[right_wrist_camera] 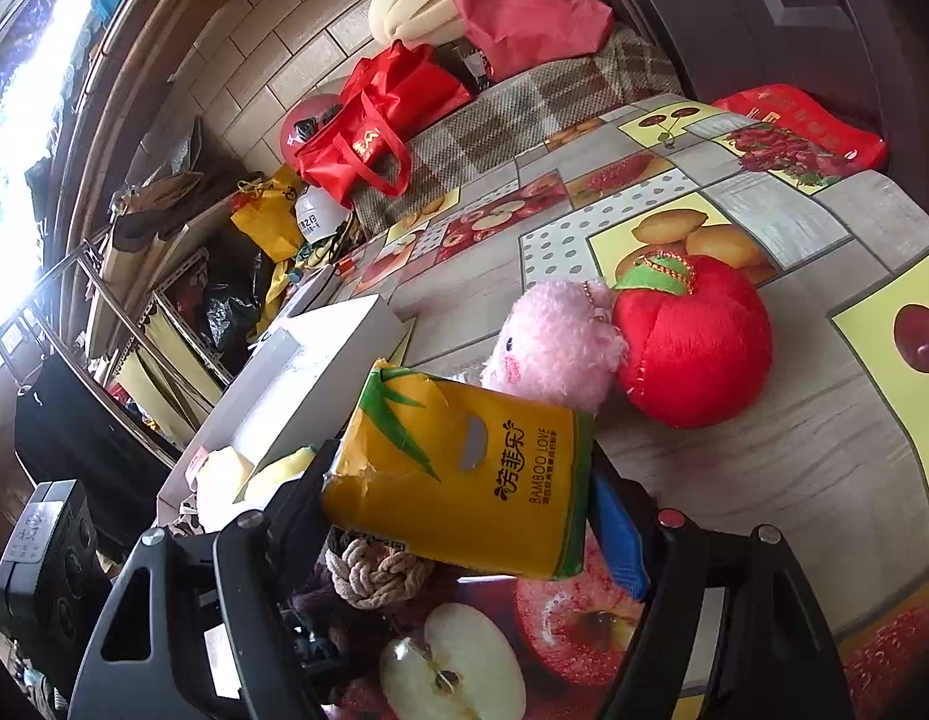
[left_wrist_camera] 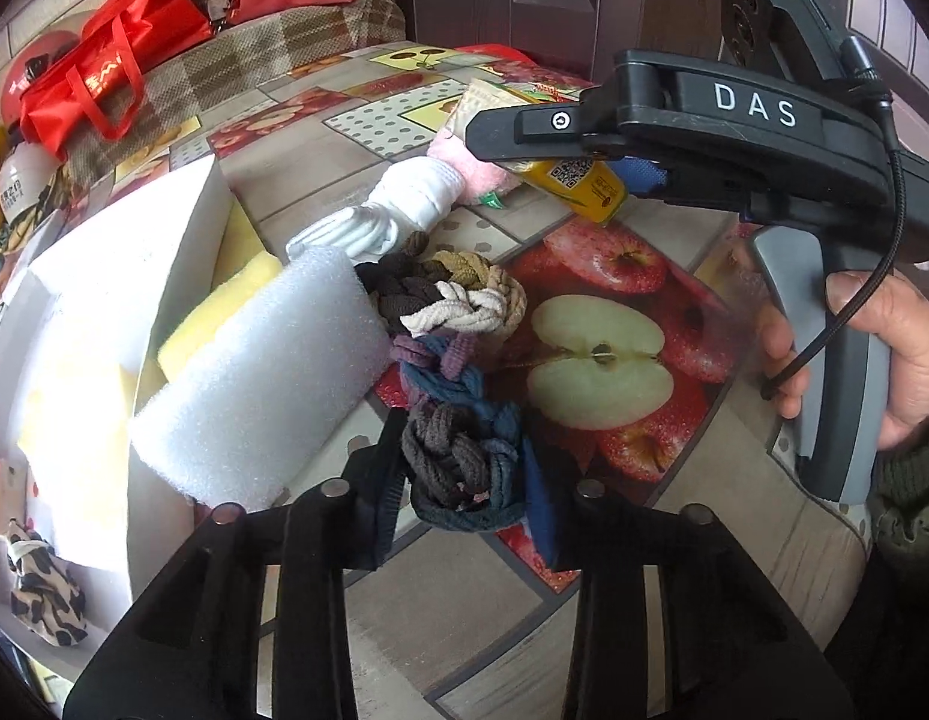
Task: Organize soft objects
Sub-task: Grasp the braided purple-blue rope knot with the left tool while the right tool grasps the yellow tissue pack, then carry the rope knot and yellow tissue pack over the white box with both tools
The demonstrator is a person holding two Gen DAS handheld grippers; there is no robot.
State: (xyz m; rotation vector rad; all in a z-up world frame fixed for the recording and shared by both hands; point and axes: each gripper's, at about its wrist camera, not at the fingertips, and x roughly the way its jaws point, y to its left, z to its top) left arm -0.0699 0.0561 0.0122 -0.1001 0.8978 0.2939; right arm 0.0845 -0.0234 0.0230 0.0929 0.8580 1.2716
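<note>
My left gripper (left_wrist_camera: pixel 464 480) is shut on a bunch of braided hair ties (left_wrist_camera: pixel 458 450), held just above the fruit-print tablecloth (left_wrist_camera: pixel 644 540). More hair ties (left_wrist_camera: pixel 458 294) lie beside a white foam block (left_wrist_camera: pixel 260 384). My right gripper (right_wrist_camera: pixel 464 498) is shut on a yellow tissue pack (right_wrist_camera: pixel 464 480) and holds it above the table; it also shows in the left wrist view (left_wrist_camera: pixel 578 180). A pink plush toy (right_wrist_camera: pixel 554 342) and a red plush apple (right_wrist_camera: pixel 692 348) lie beyond it. A white sock roll (left_wrist_camera: pixel 404 204) lies on the table.
An open white box (left_wrist_camera: pixel 134 276) with yellow sponges (left_wrist_camera: pixel 224 294) stands at the left of the table. A leopard-print scrunchie (left_wrist_camera: pixel 44 594) lies near it. Red bags (right_wrist_camera: pixel 368 132) sit on a checked bench (right_wrist_camera: pixel 524 102) behind. A cluttered shelf (right_wrist_camera: pixel 164 276) stands left.
</note>
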